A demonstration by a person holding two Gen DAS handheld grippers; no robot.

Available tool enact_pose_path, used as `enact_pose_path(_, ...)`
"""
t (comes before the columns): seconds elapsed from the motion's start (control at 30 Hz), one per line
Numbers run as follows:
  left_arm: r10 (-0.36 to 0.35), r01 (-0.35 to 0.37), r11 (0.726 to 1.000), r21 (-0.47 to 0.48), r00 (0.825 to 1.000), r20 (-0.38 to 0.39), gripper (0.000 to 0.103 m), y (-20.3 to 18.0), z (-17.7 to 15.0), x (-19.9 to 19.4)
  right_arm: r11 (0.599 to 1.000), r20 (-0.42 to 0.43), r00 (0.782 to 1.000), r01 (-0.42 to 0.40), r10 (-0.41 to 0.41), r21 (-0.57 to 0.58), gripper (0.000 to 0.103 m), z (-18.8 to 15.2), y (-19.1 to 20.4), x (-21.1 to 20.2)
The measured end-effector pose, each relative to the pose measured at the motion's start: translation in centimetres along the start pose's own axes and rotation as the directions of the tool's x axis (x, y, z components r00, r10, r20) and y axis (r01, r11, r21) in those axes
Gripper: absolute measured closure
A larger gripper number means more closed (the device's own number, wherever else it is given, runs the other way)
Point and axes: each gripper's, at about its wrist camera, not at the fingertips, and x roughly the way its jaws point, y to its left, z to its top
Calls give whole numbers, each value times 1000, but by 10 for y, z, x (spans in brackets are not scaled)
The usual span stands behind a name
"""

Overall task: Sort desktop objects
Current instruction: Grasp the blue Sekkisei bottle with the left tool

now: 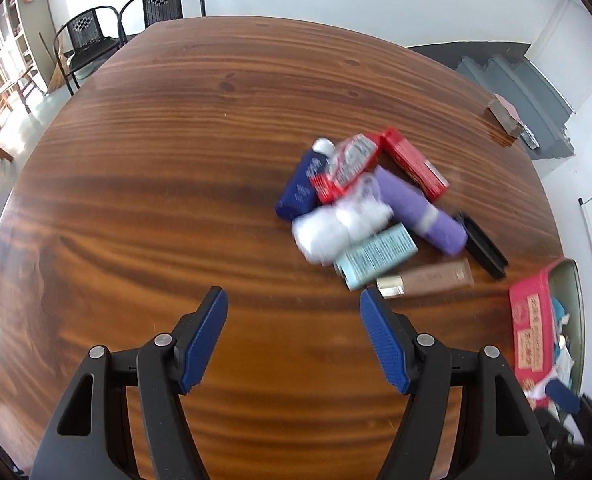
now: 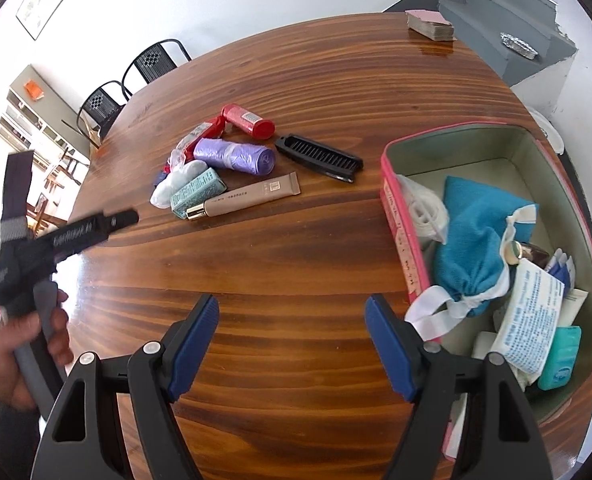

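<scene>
Both grippers spread wide over grained wooden table [image 2: 296, 92], holding nothing.

Left gripper [image 1: 294, 300] and right gripper [image 2: 292, 306]: ribbed blue pads on black arms, jaws apart, empty. Heaped mid-table toward the far edge: crinkled lilac bag roll [image 2: 236, 158], flat beige tube [image 2: 252, 196] with gold cap, mint carton [image 2: 196, 191], white wad [image 1: 336, 228], navy bottle [image 1: 298, 190], red cylinder [image 2: 248, 120], slatted black comb [image 2: 320, 157] just beside. Pink-walled tin box [image 2: 396, 200] at the right edge, stuffed with teal cloth pouch [image 2: 472, 256] and packets. Card stack [image 2: 430, 26] at the far right corner.
</scene>
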Motion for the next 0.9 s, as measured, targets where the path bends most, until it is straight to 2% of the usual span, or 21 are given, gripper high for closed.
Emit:
enact_pose_path(0.4, 54, -53, 998, 27, 998, -14, 31, 16, 55, 49, 998, -39, 999, 35, -33, 59, 24, 12, 0, 21)
enact_pose_path(0.7, -1, 4, 993, 118, 1000, -26, 31, 3, 60, 70, 999, -57, 998, 27, -25, 23, 24, 32, 20, 42)
enact_pose_path(0.9, -5, 9, 988, 155, 1000, -26, 31, 1, 67, 80, 1000, -58, 998, 18, -19, -23, 24, 48, 34, 52)
